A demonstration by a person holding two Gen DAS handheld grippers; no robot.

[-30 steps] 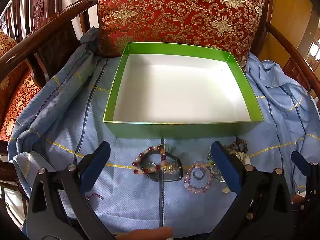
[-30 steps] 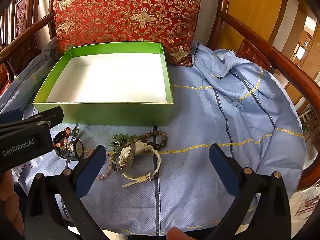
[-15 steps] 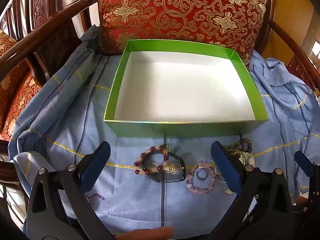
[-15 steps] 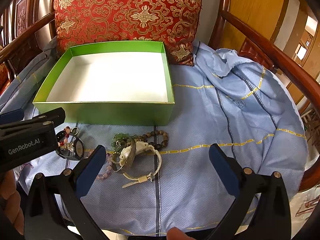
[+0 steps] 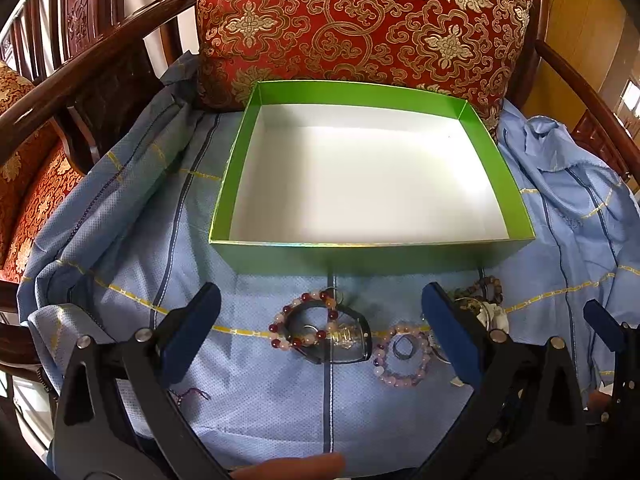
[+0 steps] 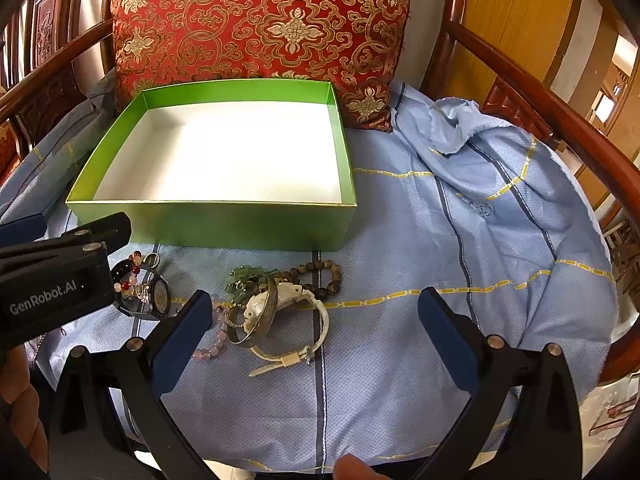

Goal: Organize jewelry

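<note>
An open green box (image 5: 372, 254) (image 6: 208, 222) with a white, bare floor stands on a blue cloth. In front of it lies jewelry: a red-and-pink bead bracelet (image 5: 304, 322) on a black watch (image 5: 344, 338) (image 6: 154, 298), a pale purple bead bracelet (image 5: 402, 360), a white watch (image 6: 288, 304) with a metal bangle (image 6: 256, 320), green beads (image 6: 240, 280) and a brown bead bracelet (image 6: 324, 276). My left gripper (image 5: 320, 336) is open and empty, above the bead bracelet and black watch. My right gripper (image 6: 316, 328) is open and empty, above the white watch.
The blue cloth (image 6: 460, 240) covers a wooden chair seat and bunches up at the right. A red and gold cushion (image 5: 360, 20) leans behind the box. Wooden armrests (image 6: 540, 92) rise at both sides. The left gripper's body (image 6: 52, 284) shows at left in the right wrist view.
Both views have shifted slightly: the left gripper has drifted a little to the right and forward. Both grippers stay open. The jewelry has not moved.
</note>
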